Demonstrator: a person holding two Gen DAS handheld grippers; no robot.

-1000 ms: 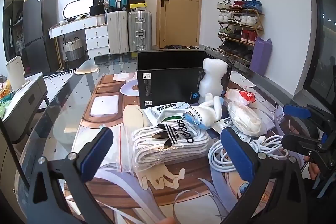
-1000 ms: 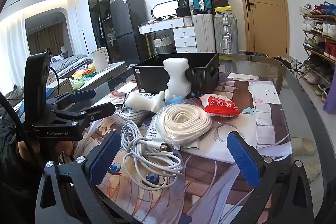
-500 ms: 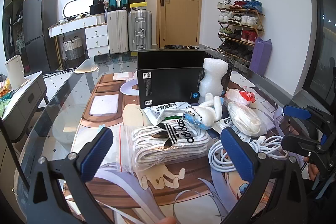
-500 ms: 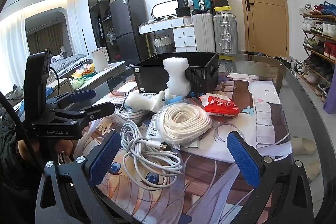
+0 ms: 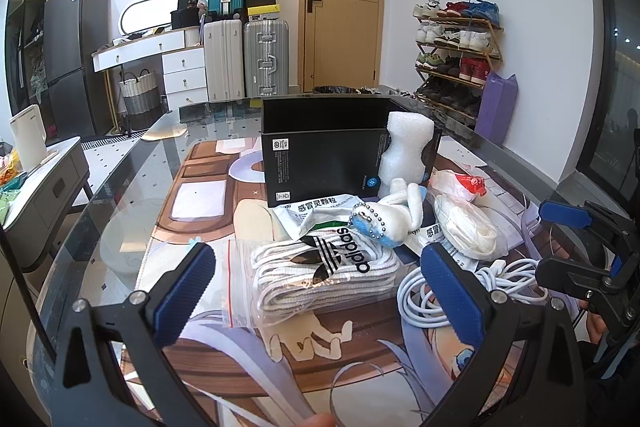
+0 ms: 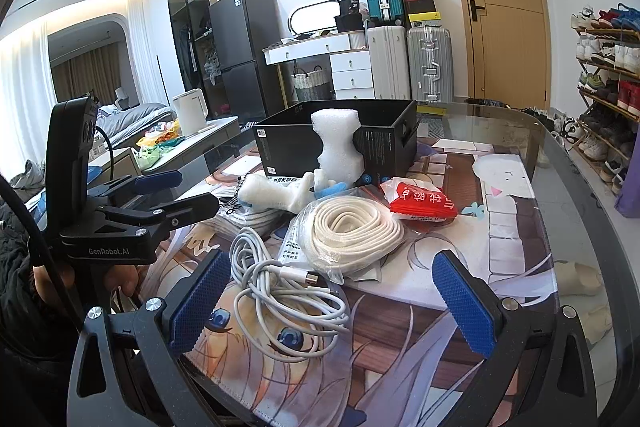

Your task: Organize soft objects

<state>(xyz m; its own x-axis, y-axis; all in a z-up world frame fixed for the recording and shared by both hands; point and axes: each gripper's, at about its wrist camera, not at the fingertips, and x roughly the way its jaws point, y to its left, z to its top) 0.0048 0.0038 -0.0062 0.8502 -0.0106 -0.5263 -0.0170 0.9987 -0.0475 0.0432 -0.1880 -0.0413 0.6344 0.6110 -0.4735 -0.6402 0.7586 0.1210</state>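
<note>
Both tongs are wide open and hold nothing. The left tongs (image 5: 320,291) hang over the bag of socks (image 5: 320,273) near the front edge of the worktop (image 5: 120,187). The right tongs (image 6: 336,293) hang over the white cable (image 6: 280,291). The soft things lie in a heap in front of the black box (image 5: 332,147) in the middle of the worktop, likely so they can go in it. Nothing has moved since the picture before; both tongs stay put.
</note>
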